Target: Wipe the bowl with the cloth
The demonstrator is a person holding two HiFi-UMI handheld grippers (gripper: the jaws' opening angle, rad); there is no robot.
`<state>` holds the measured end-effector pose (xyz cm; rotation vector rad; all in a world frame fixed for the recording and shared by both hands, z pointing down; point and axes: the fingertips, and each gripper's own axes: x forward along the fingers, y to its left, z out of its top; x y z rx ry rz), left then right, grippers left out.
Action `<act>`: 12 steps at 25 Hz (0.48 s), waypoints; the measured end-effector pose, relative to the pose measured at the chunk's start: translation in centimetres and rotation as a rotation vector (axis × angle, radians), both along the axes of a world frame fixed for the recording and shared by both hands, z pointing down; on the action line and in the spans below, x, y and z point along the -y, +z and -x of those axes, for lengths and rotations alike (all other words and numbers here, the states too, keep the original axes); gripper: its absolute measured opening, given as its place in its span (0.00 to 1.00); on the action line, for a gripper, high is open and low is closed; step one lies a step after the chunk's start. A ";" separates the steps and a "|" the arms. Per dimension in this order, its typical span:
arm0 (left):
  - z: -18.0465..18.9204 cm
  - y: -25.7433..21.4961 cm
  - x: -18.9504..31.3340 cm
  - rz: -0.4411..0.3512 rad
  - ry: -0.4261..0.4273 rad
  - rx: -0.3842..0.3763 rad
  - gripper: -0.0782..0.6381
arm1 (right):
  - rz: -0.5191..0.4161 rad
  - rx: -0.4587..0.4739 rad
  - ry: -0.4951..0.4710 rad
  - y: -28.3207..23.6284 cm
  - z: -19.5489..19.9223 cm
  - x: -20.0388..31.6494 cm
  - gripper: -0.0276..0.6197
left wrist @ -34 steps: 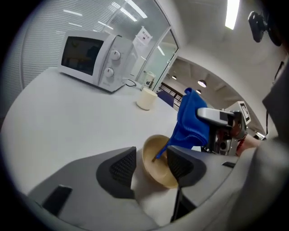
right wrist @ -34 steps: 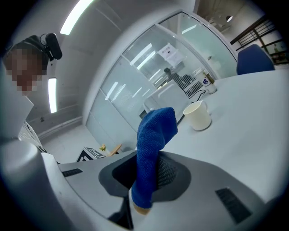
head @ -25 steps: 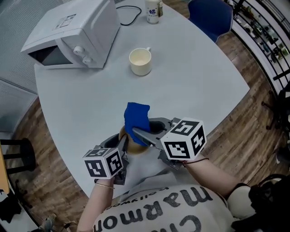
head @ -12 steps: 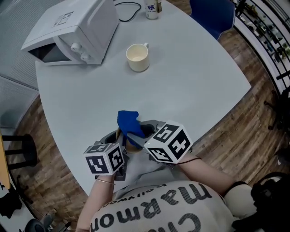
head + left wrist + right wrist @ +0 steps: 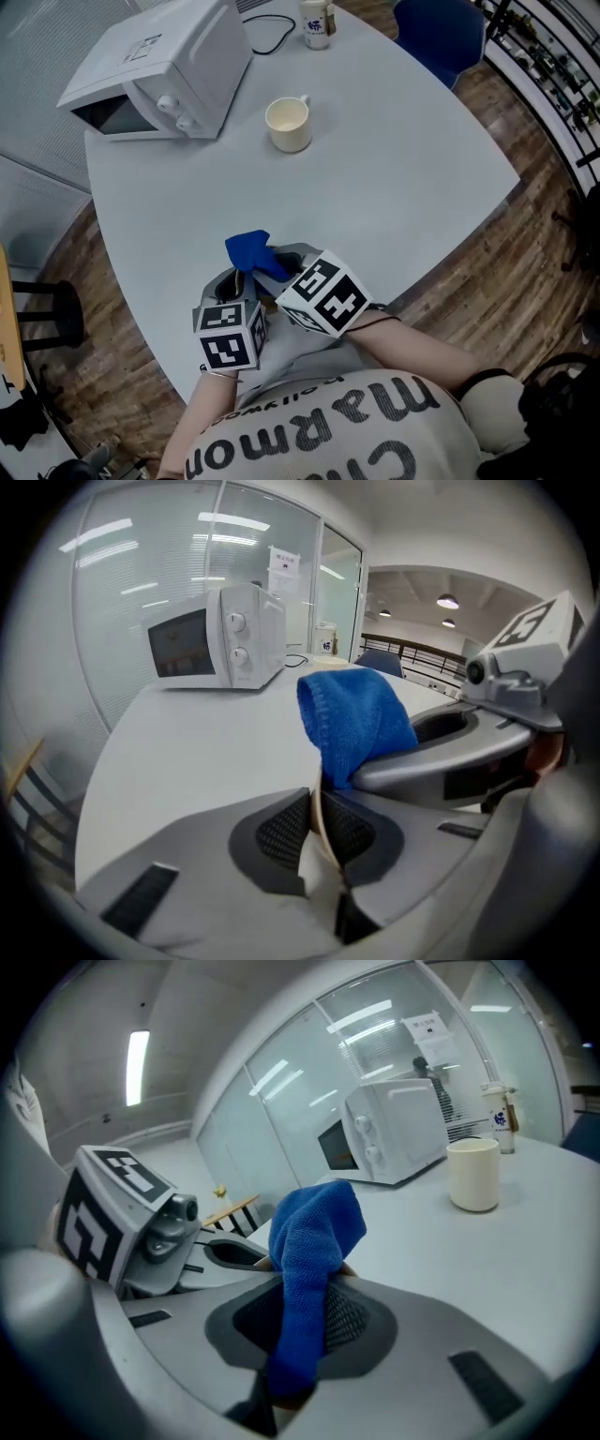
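The bowl [image 5: 330, 855] is up off the bench [image 5: 403, 178], just over its near edge and close against the person's chest. Only a thin tan rim of it shows, standing on edge. The left gripper [image 5: 316, 829] is clamped tight on that rim, one pad on each side. The blue cloth [image 5: 311, 1232] sits right against the bowl, its lower fold touching the top of the rim. The right gripper [image 5: 302, 1321] pinches it firmly, and a bunched end stands up past the jaws. The two grippers lie side by side, nearly touching, and from the head view their marker cubes hide most of the bowl.

Further out, a cream mug [image 5: 288, 125] stands alone toward the middle of the bench. A white microwave [image 5: 159, 66] fills the far left corner, a black cable [image 5: 272, 33] trailing beside it. A small bottle [image 5: 318, 22] stands at the far edge, with a blue chair [image 5: 441, 33] just beyond.
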<state>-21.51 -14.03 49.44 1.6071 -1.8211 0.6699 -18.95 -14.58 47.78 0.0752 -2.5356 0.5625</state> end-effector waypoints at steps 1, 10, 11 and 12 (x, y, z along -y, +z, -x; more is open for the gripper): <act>0.1 -0.2 0.0 -0.003 -0.007 0.017 0.13 | 0.011 -0.001 0.036 0.2 0.1 0.4 0.14; -0.3 -0.7 0.5 -0.061 -0.049 0.076 0.16 | 0.048 0.012 0.303 1.2 -1.0 2.5 0.14; -0.4 -0.8 0.6 -0.070 -0.052 0.076 0.16 | 0.070 0.010 0.332 1.3 -1.3 2.7 0.14; -0.5 -0.9 0.7 -0.077 -0.053 0.076 0.16 | 0.088 0.010 0.358 1.3 -1.6 2.9 0.14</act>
